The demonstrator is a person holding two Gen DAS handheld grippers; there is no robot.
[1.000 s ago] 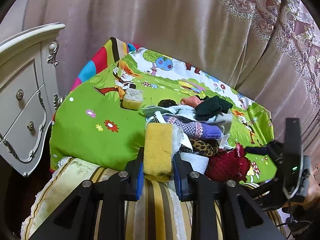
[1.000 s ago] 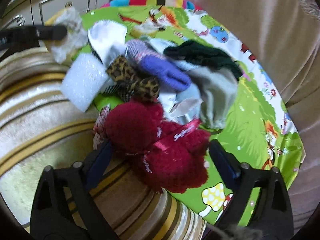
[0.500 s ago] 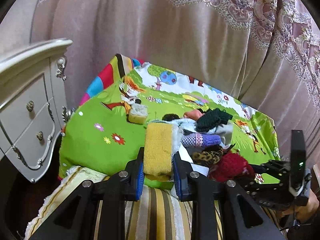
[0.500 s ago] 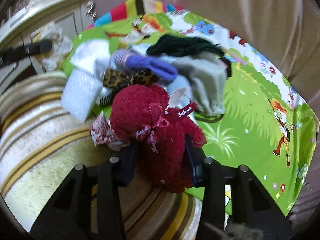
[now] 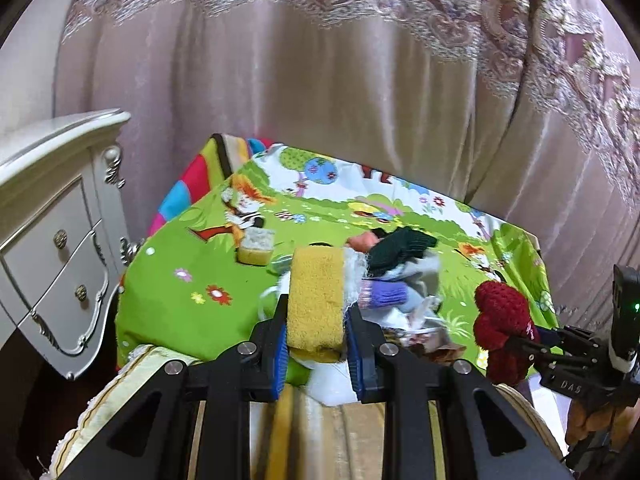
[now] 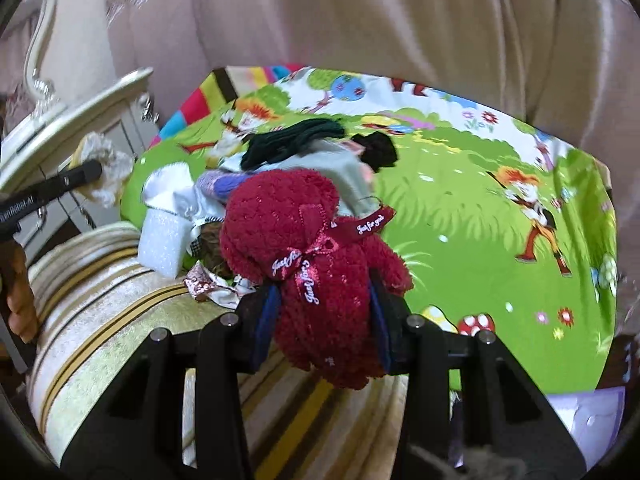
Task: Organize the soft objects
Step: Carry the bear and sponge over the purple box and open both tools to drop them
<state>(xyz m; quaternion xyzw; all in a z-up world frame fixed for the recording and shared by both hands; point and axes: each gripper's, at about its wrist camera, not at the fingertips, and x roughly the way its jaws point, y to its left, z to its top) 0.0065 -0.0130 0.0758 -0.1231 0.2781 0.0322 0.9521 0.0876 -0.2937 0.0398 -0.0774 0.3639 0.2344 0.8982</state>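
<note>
My left gripper (image 5: 318, 344) is shut on a yellow sponge (image 5: 316, 300) and holds it above the near edge of the green cartoon mat (image 5: 192, 280). My right gripper (image 6: 324, 320) is shut on a dark red plush bear (image 6: 304, 256) with a ribbon, lifted off the mat (image 6: 472, 232); the bear also shows in the left wrist view (image 5: 502, 324). A pile of soft things lies on the mat: purple knit glove (image 5: 384, 296), dark green knit (image 5: 400, 244), grey cloth (image 6: 340, 168), white sponge (image 6: 164, 240). A second yellow sponge (image 5: 256, 246) sits apart at the left.
A white carved nightstand (image 5: 52, 248) stands left of the mat. A striped cream and gold cushion (image 6: 100, 312) lies under both grippers. Pink curtains (image 5: 320, 80) hang behind. A purple sheet (image 6: 592, 412) shows at the lower right.
The right gripper closed on the red bear and lifted it off the pile. The left gripper rose and drew back with the yellow sponge.
</note>
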